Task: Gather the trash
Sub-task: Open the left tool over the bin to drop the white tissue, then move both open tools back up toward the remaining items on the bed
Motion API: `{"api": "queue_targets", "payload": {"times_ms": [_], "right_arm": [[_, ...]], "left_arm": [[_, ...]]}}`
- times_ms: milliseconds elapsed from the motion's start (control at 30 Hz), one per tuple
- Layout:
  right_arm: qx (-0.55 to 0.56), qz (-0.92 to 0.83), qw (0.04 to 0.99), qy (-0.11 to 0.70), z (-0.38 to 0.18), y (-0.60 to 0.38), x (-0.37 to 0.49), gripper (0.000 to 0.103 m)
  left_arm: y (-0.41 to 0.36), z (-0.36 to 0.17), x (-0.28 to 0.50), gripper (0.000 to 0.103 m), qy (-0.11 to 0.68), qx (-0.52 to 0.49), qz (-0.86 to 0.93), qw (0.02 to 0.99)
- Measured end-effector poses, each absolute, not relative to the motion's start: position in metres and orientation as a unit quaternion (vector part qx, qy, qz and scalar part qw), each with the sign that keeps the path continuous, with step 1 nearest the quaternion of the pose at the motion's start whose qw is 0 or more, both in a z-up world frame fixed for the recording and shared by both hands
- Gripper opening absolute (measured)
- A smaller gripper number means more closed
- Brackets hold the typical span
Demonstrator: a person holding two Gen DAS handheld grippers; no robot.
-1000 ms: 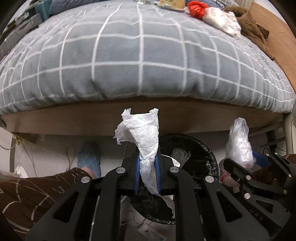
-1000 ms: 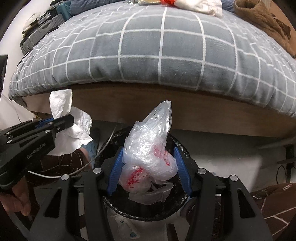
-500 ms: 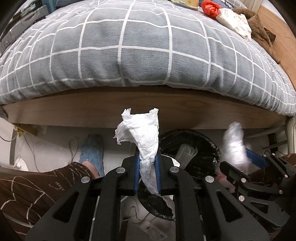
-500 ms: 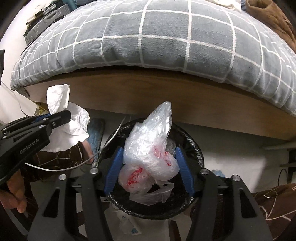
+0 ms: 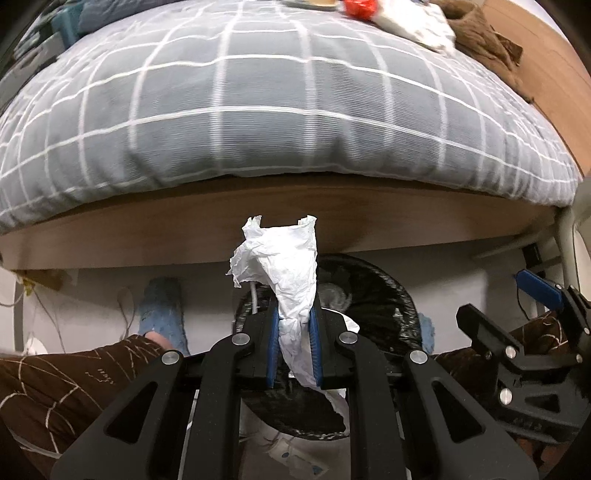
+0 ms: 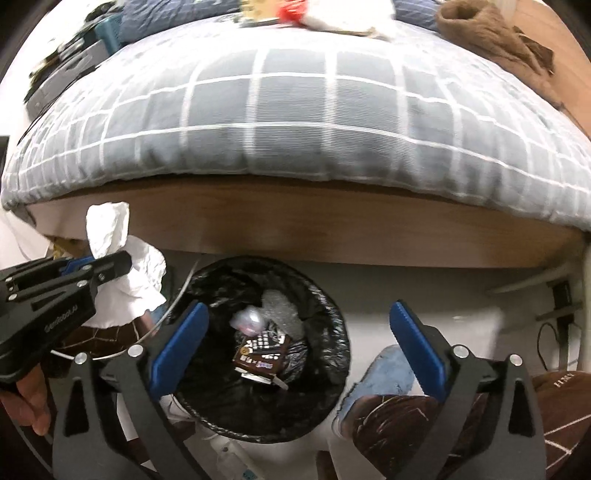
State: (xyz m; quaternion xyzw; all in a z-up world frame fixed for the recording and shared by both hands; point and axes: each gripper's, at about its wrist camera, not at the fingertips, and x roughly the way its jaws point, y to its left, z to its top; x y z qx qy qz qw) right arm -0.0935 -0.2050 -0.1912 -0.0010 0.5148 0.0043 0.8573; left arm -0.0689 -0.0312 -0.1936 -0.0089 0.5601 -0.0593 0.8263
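Note:
My left gripper point(image 5: 294, 328) is shut on a crumpled white tissue point(image 5: 286, 266) and holds it over the near left rim of the black-lined trash bin point(image 5: 384, 295). It also shows at the left in the right wrist view point(image 6: 110, 264), with the tissue point(image 6: 122, 258). My right gripper point(image 6: 299, 328) is open and empty above the bin point(image 6: 325, 306). A clear plastic bag point(image 6: 247, 319) lies inside the bin on a brown snack wrapper point(image 6: 262, 354). In the left wrist view the right gripper point(image 5: 517, 317) is at the right edge.
A bed with a grey checked duvet point(image 5: 277, 110) and a wooden side rail point(image 6: 295, 225) stands just behind the bin. Red and white trash point(image 5: 388, 14) and a brown cloth point(image 6: 487, 33) lie on the far side of the bed. The person's feet in blue slippers point(image 6: 388, 376) flank the bin.
My right gripper has opened and let go of the clear plastic bag, which has dropped into the bin. My left gripper still holds the tissue and has moved closer over the bin.

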Motion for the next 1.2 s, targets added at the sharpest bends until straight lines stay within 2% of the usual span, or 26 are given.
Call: {"api": "queue_targets", "payload": {"times_ms": [567, 667, 900, 1200], "right_arm": [[0.026, -0.052, 0.858, 0.51, -0.194, -0.253, -0.11, 0.095], [0.025, -0.05, 0.858, 0.51, -0.193, -0.252, -0.109, 0.095], [0.023, -0.048, 0.859, 0.509, -0.194, -0.249, -0.11, 0.095], [0.017, -0.055, 0.868, 0.494, -0.18, -0.25, -0.113, 0.095]], "left_arm": [[-0.098, -0.207, -0.081, 0.013, 0.575, 0.031, -0.101, 0.811], [-0.1, -0.213, -0.082, 0.017, 0.577, 0.038, -0.098, 0.81], [-0.091, -0.212, -0.079, 0.05, 0.568, 0.037, -0.093, 0.817], [-0.08, -0.19, -0.084, 0.081, 0.541, 0.035, -0.08, 0.836]]}}
